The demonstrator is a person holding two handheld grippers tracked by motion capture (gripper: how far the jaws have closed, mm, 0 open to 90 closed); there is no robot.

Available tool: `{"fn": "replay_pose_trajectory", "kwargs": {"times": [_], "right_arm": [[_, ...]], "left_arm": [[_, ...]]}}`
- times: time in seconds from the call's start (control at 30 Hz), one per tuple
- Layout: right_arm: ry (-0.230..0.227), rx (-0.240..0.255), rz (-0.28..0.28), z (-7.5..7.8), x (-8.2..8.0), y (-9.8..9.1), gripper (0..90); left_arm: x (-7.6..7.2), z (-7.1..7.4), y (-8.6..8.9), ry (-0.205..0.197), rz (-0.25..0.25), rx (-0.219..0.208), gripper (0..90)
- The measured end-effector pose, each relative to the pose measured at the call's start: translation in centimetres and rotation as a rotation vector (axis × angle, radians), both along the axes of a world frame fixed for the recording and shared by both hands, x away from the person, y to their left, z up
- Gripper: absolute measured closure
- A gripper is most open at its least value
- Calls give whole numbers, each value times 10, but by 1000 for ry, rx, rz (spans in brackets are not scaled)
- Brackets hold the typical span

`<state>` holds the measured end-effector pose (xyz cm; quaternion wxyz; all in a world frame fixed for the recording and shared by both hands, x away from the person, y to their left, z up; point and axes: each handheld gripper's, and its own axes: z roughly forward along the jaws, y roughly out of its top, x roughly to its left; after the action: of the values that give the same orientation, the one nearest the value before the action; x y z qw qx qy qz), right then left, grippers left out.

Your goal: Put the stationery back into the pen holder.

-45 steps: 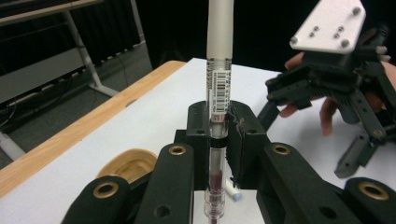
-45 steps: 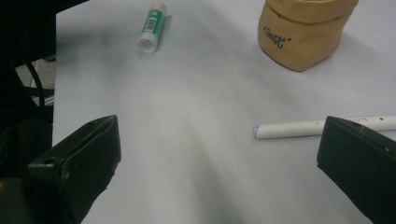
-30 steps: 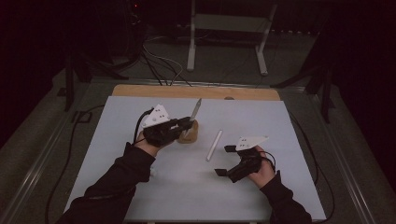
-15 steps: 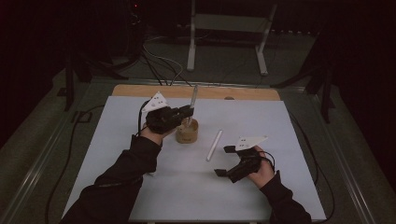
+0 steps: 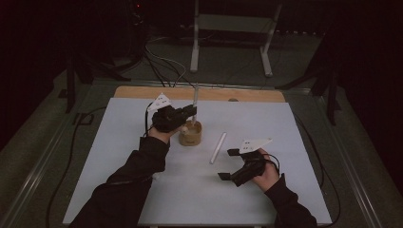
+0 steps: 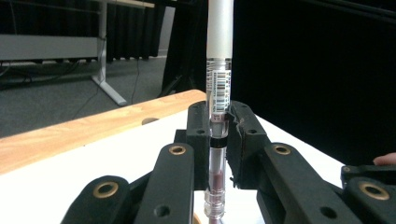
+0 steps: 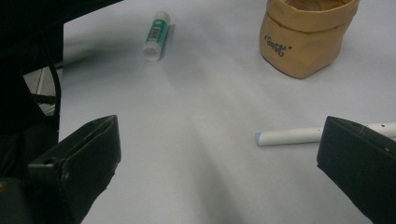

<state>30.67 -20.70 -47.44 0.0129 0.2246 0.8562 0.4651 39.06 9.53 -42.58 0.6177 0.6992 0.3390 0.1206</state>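
1. Right tool (image 5: 232, 164): black jaws spread wide, holding nothing, resting low on the pale matte tabletop (image 5: 119, 156).
2. White stick (image 5: 218, 147): slim cylinder, lying flat.
3. Left tool (image 5: 191, 112): clamped on pen (image 6: 218, 93), upright over the pouch; clear barrel, barcode label, silver-grey cap.
4. Pouch (image 5: 190, 135): tan, crinkled, paper-like, rolled rim.

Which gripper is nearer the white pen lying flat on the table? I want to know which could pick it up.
Right. The right gripper hovers open just beside the white pen; the left gripper is farther off, holding another pen upright over the brown pouch.
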Motion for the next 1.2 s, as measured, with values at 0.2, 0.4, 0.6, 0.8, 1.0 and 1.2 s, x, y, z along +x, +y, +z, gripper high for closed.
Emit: {"fn": "replay_pose_trajectory", "kwargs": {"times": [0.2, 0.4, 0.6, 0.8, 1.0, 1.2], "right_arm": [[3, -1, 1, 0, 0, 0, 0], [6, -3, 2, -1, 0, 0, 0], [8, -5, 1, -1, 0, 0, 0], [8, -6, 2, -1, 0, 0, 0], [10, -8, 4, -2, 0, 0, 0], [11, -10, 6, -2, 0, 0, 0]], "left_arm": [[4, -10, -4, 4, 26, 7, 804], [7, -20, -9, 33, 45, 28, 804], [8, -28, -13, 48, 50, 32, 804], [7, -36, -17, 41, 62, 62, 804], [6, -43, -21, 33, 71, 96, 804], [3, -47, -23, 27, 71, 129, 803]]}}
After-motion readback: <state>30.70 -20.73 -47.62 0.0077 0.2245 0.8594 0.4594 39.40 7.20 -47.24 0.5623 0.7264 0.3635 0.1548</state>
